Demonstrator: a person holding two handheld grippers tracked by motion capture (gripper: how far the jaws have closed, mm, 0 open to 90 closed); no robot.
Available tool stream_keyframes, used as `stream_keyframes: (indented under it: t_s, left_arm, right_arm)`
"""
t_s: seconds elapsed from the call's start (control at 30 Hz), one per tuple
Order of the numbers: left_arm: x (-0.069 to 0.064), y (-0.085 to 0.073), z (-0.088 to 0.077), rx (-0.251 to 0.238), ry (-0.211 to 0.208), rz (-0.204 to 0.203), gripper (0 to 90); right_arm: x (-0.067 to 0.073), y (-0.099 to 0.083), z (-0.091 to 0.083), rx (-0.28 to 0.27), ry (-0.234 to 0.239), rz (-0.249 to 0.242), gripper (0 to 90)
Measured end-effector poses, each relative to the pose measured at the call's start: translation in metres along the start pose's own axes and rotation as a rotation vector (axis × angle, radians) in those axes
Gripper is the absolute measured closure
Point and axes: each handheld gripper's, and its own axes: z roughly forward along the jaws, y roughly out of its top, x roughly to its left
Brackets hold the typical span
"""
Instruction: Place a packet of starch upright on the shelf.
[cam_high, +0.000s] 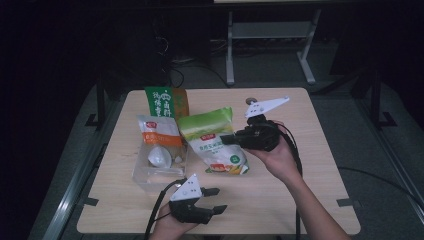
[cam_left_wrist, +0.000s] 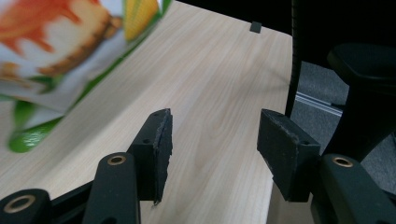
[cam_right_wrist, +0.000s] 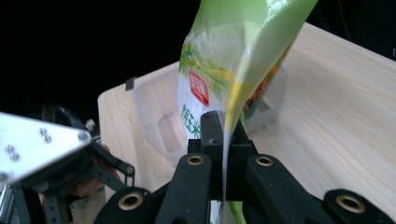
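High view, largest element first: the worktop (cam_high: 310, 200) is carrying every item, with the person's forearms entering from its near edge. Next in size, the green bag (cam_high: 212, 140) is hanging from the right gripper (cam_high: 227, 139), directly ahead of its tips, its lower corner lying just off the worktop surface. In the right gripper view the two jaws are pressing together on the bag's (cam_right_wrist: 224, 70) flat side seam, so this gripper (cam_right_wrist: 223, 135) is clamping the bag, which is rising upward and away from the tips.

Beyond the bag, on the far side from the right gripper, the clear plastic container (cam_high: 160, 167) is sitting on the worktop with an orange-and-white packet (cam_high: 159, 131) leaning over its far rim; a green-and-brown packet (cam_high: 167, 101) is standing just behind. The same container (cam_right_wrist: 159, 121) is appearing behind the bag in the right gripper view.

Smallest, the left gripper (cam_high: 212, 199) is hovering near the worktop's near edge, well apart from the bag's lower corner. In the left gripper view its jaws are standing apart with bare worktop (cam_left_wrist: 219, 93) between the pads (cam_left_wrist: 163, 144); the bag's printed corner (cam_left_wrist: 56, 51) is lying ahead and to one side of this gripper (cam_left_wrist: 212, 140).
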Motion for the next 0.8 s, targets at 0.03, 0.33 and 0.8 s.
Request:
stream_keyframes:
  t_s: [0.03,0.33,0.8]
  left_arm:
    - [-0.001,-0.001,0.000,-0.004,0.000,-0.002,44.4]
    - [-0.003,-0.006,-0.006,0.002,0.002,0.000,43.5]
    - [-0.006,-0.008,-0.009,-0.016,-0.014,0.006,42.1]
  right_arm:
    - [0.002,0.003,0.001,-0.001,0.002,-0.004,90.0]
    - [0.016,0.027,0.017,0.004,0.029,-0.043,90.0]
    - [0.030,0.057,0.045,-0.001,0.077,-0.067,90.0]
